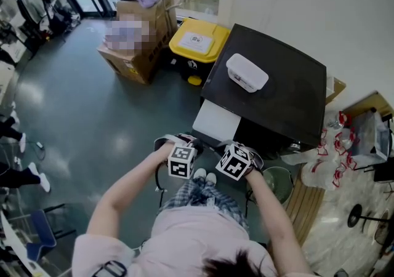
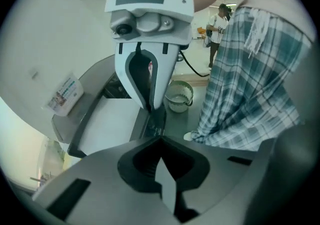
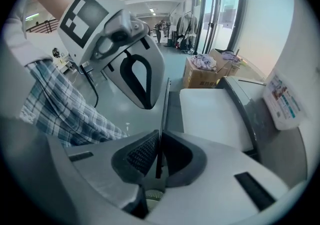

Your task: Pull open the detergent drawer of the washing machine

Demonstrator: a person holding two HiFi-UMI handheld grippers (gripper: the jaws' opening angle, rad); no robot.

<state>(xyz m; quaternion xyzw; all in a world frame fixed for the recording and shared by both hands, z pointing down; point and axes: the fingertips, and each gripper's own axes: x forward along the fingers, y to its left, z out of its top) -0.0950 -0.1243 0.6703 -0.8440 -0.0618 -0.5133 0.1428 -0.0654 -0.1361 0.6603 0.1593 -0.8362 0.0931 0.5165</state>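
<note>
The washing machine (image 1: 280, 91) has a dark top and stands at the right. Its white detergent drawer (image 1: 217, 123) juts out toward me, shown as a pale panel with a dark rim (image 3: 212, 114). My right gripper (image 3: 158, 161) is shut on the thin dark front edge of that drawer (image 3: 163, 104), which runs up from between its jaws. My left gripper (image 2: 161, 171) is shut, close beside the same edge (image 2: 156, 123), with nothing clearly between its jaws. Each gripper shows in the other's view, the right gripper (image 2: 149, 105) and the left gripper (image 3: 149, 105). Both marker cubes sit side by side in front of my body.
A white lidded box (image 1: 247, 72) lies on the machine's top. A yellow-lidded bin (image 1: 198, 39) and cardboard boxes (image 1: 138, 42) stand to the machine's left. A green bucket (image 1: 277, 182) sits on the floor by my right arm, next to wooden slats (image 1: 305, 202).
</note>
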